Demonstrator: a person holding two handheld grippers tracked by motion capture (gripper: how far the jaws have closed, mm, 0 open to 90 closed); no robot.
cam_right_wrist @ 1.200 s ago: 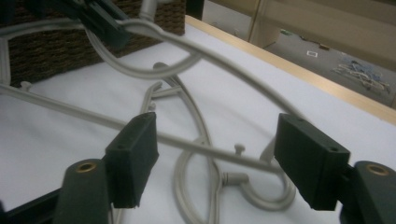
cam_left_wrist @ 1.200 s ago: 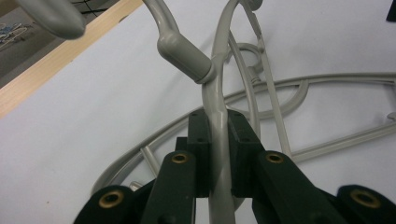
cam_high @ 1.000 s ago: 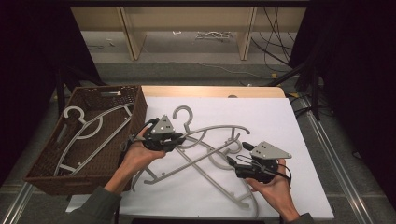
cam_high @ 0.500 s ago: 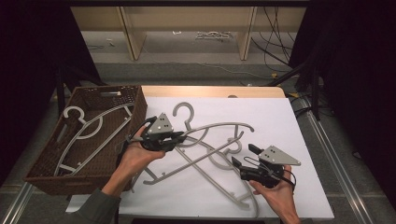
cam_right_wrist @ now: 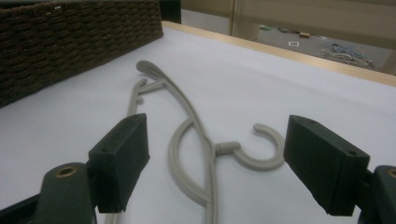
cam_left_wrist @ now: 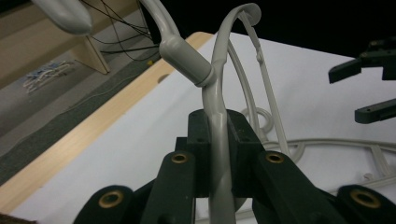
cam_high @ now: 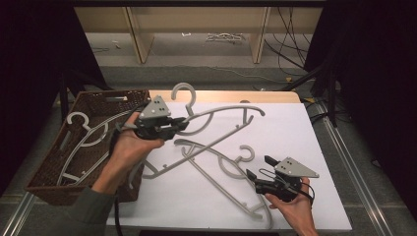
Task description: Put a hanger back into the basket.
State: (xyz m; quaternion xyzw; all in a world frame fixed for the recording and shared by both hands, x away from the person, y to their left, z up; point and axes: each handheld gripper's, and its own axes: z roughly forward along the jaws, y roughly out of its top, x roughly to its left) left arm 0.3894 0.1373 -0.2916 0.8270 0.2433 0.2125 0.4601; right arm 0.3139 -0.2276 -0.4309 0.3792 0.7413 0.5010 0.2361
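Two grey plastic hangers (cam_high: 81,142) already lie in the brown wicker basket (cam_high: 59,182). The left gripper (cam_high: 173,126), fingers clamped on a third grey hanger (cam_high: 221,114), holds it above the white surface (cam_high: 305,147); the right gripper (cam_high: 259,168), fingers apart, hovers beside the last grey hanger (cam_high: 231,169).

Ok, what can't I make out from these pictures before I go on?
- High view: the lifted grey plastic hanger is hidden where the left tool covers it.
- High view: the brown woven basket has its near corner behind the person's sleeve.
- Right tool view: the flat grey hanger is cut off by the bottom edge.
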